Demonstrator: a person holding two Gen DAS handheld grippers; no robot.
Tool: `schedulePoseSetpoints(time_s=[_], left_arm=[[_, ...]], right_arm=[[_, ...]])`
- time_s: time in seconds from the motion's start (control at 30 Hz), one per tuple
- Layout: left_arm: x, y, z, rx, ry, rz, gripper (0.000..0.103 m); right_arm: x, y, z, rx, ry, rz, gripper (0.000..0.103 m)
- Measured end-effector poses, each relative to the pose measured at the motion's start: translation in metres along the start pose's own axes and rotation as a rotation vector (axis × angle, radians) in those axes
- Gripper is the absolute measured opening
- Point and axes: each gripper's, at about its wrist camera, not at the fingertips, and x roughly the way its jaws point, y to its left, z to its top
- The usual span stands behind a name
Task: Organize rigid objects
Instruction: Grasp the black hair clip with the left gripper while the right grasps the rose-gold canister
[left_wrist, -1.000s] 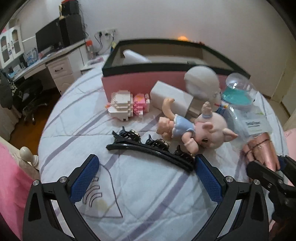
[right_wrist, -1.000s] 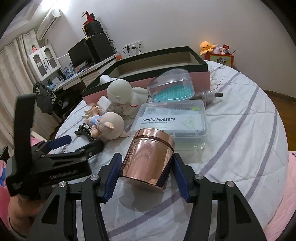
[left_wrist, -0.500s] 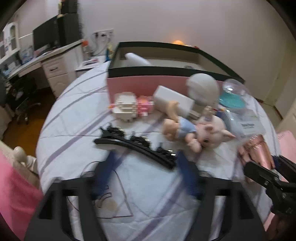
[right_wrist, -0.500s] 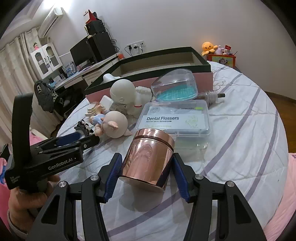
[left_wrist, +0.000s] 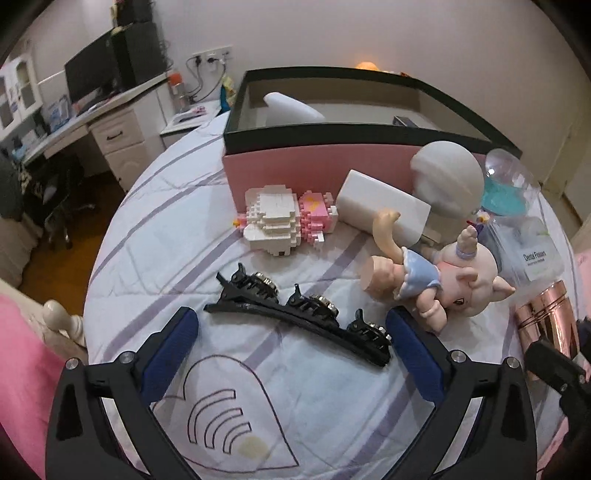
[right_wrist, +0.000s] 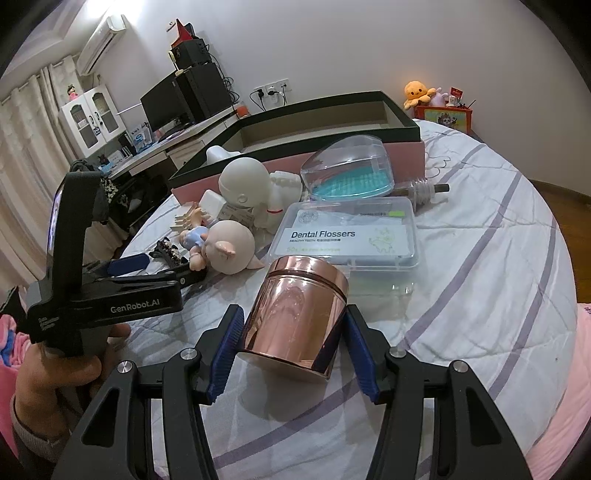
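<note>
A pink box with a dark rim (left_wrist: 317, 162) (right_wrist: 402, 147) stands at the back of the bed. My left gripper (left_wrist: 291, 354) is open just short of a long black hair clip (left_wrist: 299, 317) that lies flat on the sheet. My right gripper (right_wrist: 291, 350) is shut on a copper tin (right_wrist: 295, 314), tilted and lifted a little off the sheet; the tin also shows in the left wrist view (left_wrist: 546, 321). A pig doll (left_wrist: 432, 280), a white and pink brick model (left_wrist: 280, 221), a white figure (right_wrist: 255, 188), a dental flosser box (right_wrist: 351, 236) and a clear-domed teal case (right_wrist: 351, 170) lie in front of the box.
A white object (left_wrist: 288, 110) lies inside the box. A white block (left_wrist: 380, 206) leans by the figure. A metal stopper (right_wrist: 424, 188) lies beside the box. A desk with a monitor (left_wrist: 92, 96) stands to the left of the bed, plush toys (right_wrist: 417, 92) at the far right.
My left gripper drew back and swung, then came in again close behind the hair clip. The right gripper kept hold of the copper tin with little movement.
</note>
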Motion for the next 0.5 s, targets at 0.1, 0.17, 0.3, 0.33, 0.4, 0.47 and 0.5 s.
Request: schedulePoseSetpoints(time_s=[0.1, 0.17, 0.3, 0.33, 0.4, 0.47, 0.5], left_arm=[[0.001, 0.001, 0.002, 0.022, -0.01, -0.04, 0.095], [-0.001, 0.001, 0.001, 0.03, -0.016, -0.048, 0.094], [-0.006, -0.002, -0.004, 0.036, -0.03, -0.061, 0.094], [-0.007, -0.002, -0.004, 0.034, -0.033, -0.063, 0.094], [-0.011, -0.002, -0.007, 0.026, -0.04, -0.068, 0.094], [-0.017, -0.001, -0.012, 0.017, -0.048, -0.073, 0.094], [-0.02, 0.0, -0.015, 0.012, -0.053, -0.075, 0.094]], right_arm=[[0.0, 0.0, 0.0, 0.001, 0.001, 0.0, 0.056], [0.0, 0.0, 0.0, 0.0, 0.001, -0.002, 0.056], [-0.001, 0.0, 0.0, -0.002, 0.002, 0.001, 0.056], [-0.001, 0.0, 0.001, -0.002, 0.002, 0.002, 0.056], [-0.003, 0.0, 0.001, -0.006, 0.0, 0.002, 0.056], [-0.006, 0.001, 0.001, -0.009, -0.003, 0.005, 0.056], [-0.007, 0.001, 0.001, -0.011, -0.005, 0.006, 0.056]])
